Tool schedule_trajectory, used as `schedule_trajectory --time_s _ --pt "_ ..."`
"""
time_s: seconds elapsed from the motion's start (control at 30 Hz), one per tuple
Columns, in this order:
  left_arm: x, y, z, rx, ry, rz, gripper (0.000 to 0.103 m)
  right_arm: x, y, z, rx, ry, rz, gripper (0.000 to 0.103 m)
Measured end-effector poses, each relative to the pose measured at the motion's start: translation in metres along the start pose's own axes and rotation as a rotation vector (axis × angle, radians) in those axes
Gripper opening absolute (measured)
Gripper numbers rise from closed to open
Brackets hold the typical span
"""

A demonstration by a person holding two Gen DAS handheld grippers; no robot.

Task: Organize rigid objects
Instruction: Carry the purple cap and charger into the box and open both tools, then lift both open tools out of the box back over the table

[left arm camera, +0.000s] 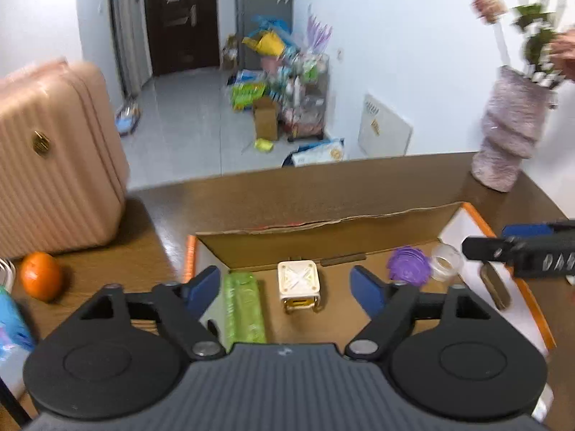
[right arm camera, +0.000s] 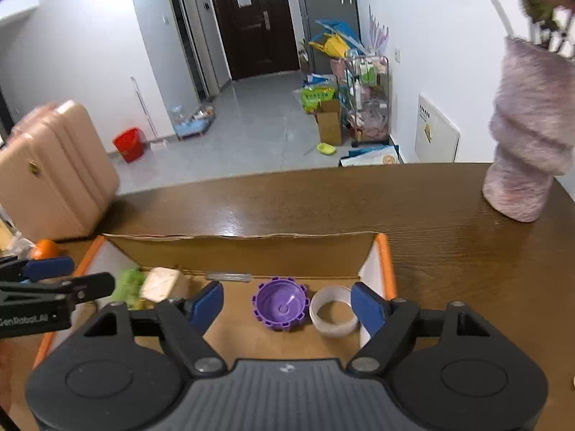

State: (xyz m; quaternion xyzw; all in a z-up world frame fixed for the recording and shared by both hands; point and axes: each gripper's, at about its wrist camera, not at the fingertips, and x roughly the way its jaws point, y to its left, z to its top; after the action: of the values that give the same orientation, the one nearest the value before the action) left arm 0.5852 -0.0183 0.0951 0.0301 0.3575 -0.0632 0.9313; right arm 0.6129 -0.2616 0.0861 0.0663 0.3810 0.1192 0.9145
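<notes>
An open cardboard box (left arm camera: 323,237) (right arm camera: 251,251) with orange-edged flaps lies on the brown table. Inside are a green ribbed object (left arm camera: 242,310) (right arm camera: 129,283), a cream cube with a gold base (left arm camera: 299,285) (right arm camera: 161,283), a purple toothed cap (left arm camera: 409,265) (right arm camera: 282,308) and a clear round cup (left arm camera: 445,261) (right arm camera: 334,310). My left gripper (left arm camera: 287,289) is open and empty above the cube and green object. My right gripper (right arm camera: 287,305) is open and empty, its fingers either side of the cap and cup. The right gripper's fingers (left arm camera: 503,248) show at the left view's right edge.
A pink suitcase (left arm camera: 54,165) (right arm camera: 54,168) stands at the table's left. An orange (left arm camera: 41,276) lies beside it. A purple-wrapped vase of flowers (left arm camera: 510,133) (right arm camera: 528,136) stands at the far right. The table's far edge (right arm camera: 305,176) drops to a cluttered floor.
</notes>
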Motion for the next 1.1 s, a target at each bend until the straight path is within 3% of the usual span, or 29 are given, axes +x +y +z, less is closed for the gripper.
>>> schedule_trajectory --time_s 0.13,0.23,0.37,0.57,0.73,0.77,0.87,1.1 --pt "-0.062 0.002 -0.027 0.05 -0.088 0.027 0.088 -0.055 0.001 -0.018 -0.013 -0.044 0.032 0.081" --pt "-0.108 0.004 -0.053 0.031 -0.154 0.062 0.092 -0.101 0.007 -0.045 -0.052 -0.108 0.024 0.083" --pt "-0.167 -0.004 -0.11 0.078 -0.275 0.134 0.1 -0.157 0.014 -0.104 -0.111 -0.227 0.004 0.087" --pt "-0.238 -0.02 -0.197 0.063 -0.4 0.072 0.103 -0.227 0.027 -0.206 -0.115 -0.401 0.039 0.093" --pt "-0.273 -0.031 -0.252 0.073 -0.444 0.115 0.103 -0.264 0.048 -0.261 -0.187 -0.443 0.009 0.098" --pt "-0.28 -0.033 -0.263 0.07 -0.459 0.113 0.103 -0.27 0.053 -0.272 -0.204 -0.449 0.001 0.102" --pt "-0.297 -0.035 -0.298 0.057 -0.479 0.075 0.103 -0.284 0.066 -0.31 -0.239 -0.464 0.003 0.103" --pt "-0.312 -0.039 -0.36 0.056 -0.417 0.08 0.103 -0.286 0.088 -0.377 -0.277 -0.366 0.045 0.103"
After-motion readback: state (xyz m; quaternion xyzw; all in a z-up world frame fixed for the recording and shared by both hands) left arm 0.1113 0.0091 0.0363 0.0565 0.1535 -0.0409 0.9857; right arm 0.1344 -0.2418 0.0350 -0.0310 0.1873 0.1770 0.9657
